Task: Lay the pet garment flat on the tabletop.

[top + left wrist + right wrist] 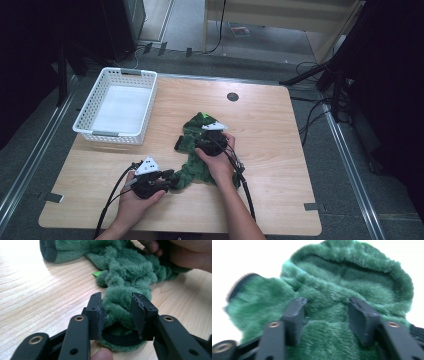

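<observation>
We find no readable writing, just a small bright green tag beside the green fleece garment, which lies bunched mid-table, right of the white basket. Our left gripper lies low at the near edge, its jaws pinching the black-banded hem; this grip is clear in the left gripper view. Our right gripper presses down into the plush with its jaws parted, gripping nothing.

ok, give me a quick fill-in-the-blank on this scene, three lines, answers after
1. The fluffy garment on the table is ____ in colour.
2. The white basket stands at the table's far ____ corner.
3. The left claw has the garment's ____-edged cuff between its jaws.

Missing words: green; left; black
</observation>
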Action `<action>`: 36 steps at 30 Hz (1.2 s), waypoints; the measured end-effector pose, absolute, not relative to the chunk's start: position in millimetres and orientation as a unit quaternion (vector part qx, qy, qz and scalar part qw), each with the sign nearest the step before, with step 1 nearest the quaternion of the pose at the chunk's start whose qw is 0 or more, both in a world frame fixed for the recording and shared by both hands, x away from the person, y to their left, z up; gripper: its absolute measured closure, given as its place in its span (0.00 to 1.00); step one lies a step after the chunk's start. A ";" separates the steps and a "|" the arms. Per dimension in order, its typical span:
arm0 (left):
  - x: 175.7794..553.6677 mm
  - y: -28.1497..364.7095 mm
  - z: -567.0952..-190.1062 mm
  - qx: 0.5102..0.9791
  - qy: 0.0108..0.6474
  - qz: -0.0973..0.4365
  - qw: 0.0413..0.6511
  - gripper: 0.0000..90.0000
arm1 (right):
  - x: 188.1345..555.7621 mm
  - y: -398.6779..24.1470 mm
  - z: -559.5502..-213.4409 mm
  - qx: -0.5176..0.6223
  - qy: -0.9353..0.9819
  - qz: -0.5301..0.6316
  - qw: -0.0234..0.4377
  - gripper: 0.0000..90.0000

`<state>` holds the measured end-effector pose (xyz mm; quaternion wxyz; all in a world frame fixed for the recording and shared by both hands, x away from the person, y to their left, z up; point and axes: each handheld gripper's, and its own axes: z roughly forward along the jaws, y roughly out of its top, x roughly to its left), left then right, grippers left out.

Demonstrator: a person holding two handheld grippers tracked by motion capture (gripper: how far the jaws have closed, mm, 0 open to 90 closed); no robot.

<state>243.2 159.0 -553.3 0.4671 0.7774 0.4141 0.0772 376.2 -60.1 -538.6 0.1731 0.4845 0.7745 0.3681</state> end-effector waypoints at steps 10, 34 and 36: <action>237.4 173.4 -547.8 0.731 0.431 0.125 0.514 0.35 | 345.3 -114.1 -510.5 0.472 0.748 0.426 0.192 0.14; 224.5 299.7 -541.7 0.680 0.530 0.189 0.469 0.00 | 243.0 -290.8 -541.6 0.543 0.700 0.393 0.245 0.00; 221.9 316.2 -542.7 0.674 0.541 0.196 0.464 0.00 | 241.7 -295.8 -541.9 0.546 0.698 0.395 0.244 0.00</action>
